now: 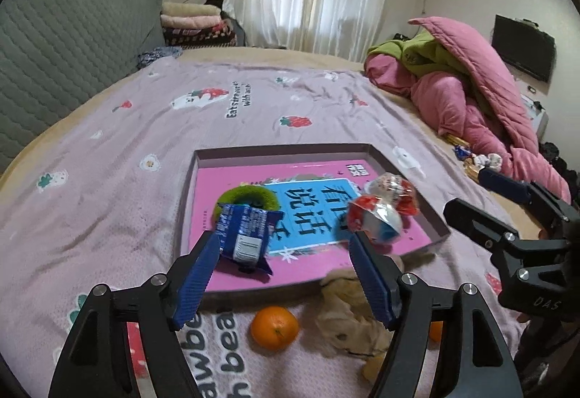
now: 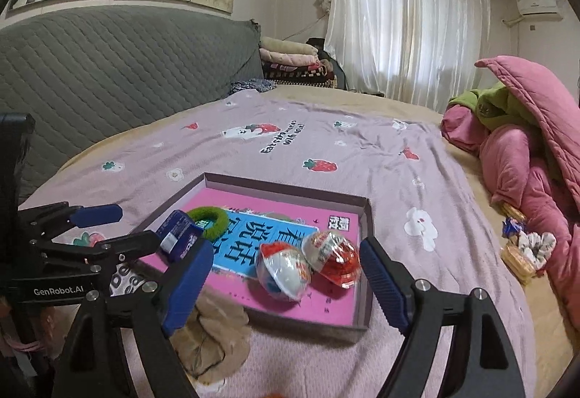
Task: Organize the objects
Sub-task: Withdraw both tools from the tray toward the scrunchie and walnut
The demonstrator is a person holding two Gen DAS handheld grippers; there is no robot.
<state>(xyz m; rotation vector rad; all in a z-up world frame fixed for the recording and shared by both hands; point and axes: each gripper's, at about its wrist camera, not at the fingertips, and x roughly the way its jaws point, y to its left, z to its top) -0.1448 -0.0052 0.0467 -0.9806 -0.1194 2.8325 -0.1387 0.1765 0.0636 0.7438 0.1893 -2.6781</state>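
Note:
A shallow box tray (image 1: 282, 151) (image 2: 290, 191) lies on the lilac strawberry blanket with a pink book (image 1: 232, 180) (image 2: 340, 292) inside. On the book rest a green fuzzy ring (image 1: 250, 196) (image 2: 212, 220), a blue snack packet (image 1: 246, 234) (image 2: 179, 234) and two wrapped toy eggs (image 1: 377, 216) (image 2: 282, 269). My left gripper (image 1: 286, 242) (image 2: 130, 225) hangs open over the tray's near edge, its left finger beside the packet. My right gripper (image 2: 286, 249) (image 1: 475, 195) is open too, with the eggs lying beyond its fingertips.
An orange (image 1: 275, 327) and a crumpled beige cloth (image 1: 348, 318) (image 2: 214, 336) lie on the blanket in front of the tray. A pink quilt heap (image 1: 471, 89) (image 2: 525, 151) fills the right side, with small snacks and a scrunchie (image 2: 525, 249) beside it. A grey headboard (image 1: 65, 35) stands left.

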